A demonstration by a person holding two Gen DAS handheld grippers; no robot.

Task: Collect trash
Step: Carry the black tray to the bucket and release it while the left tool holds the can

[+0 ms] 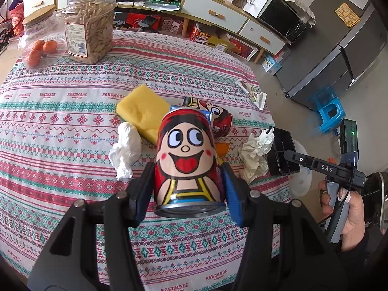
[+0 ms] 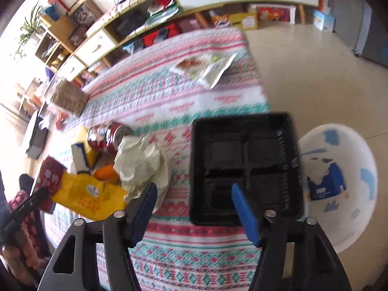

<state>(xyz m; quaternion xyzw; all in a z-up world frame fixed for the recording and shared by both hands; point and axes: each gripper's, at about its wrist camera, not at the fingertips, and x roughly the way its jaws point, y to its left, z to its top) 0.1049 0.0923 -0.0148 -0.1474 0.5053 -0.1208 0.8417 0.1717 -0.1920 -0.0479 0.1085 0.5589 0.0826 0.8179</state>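
Observation:
My left gripper (image 1: 188,179) is shut on a red can with a cartoon face (image 1: 185,150), held above the patterned tablecloth (image 1: 60,121). A second red can (image 1: 218,118) (image 2: 109,138) lies on its side behind it. My right gripper (image 2: 193,191) is open above the near left edge of a black plastic tray (image 2: 245,167) (image 1: 282,152); its pads do not press on the tray. Crumpled paper (image 2: 143,162) (image 1: 254,152) lies just left of the tray. A white bin (image 2: 351,206) stands on the floor past the table's right edge, with a blue box (image 2: 325,184) in it.
A yellow sponge (image 1: 143,111), a white tissue wad (image 1: 126,150), a yellow packet (image 2: 92,196) and a snack wrapper (image 2: 206,69) (image 1: 252,92) lie on the table. Two clear jars (image 1: 89,24) stand at the far left. A hand (image 1: 349,208) holds the right gripper's handle.

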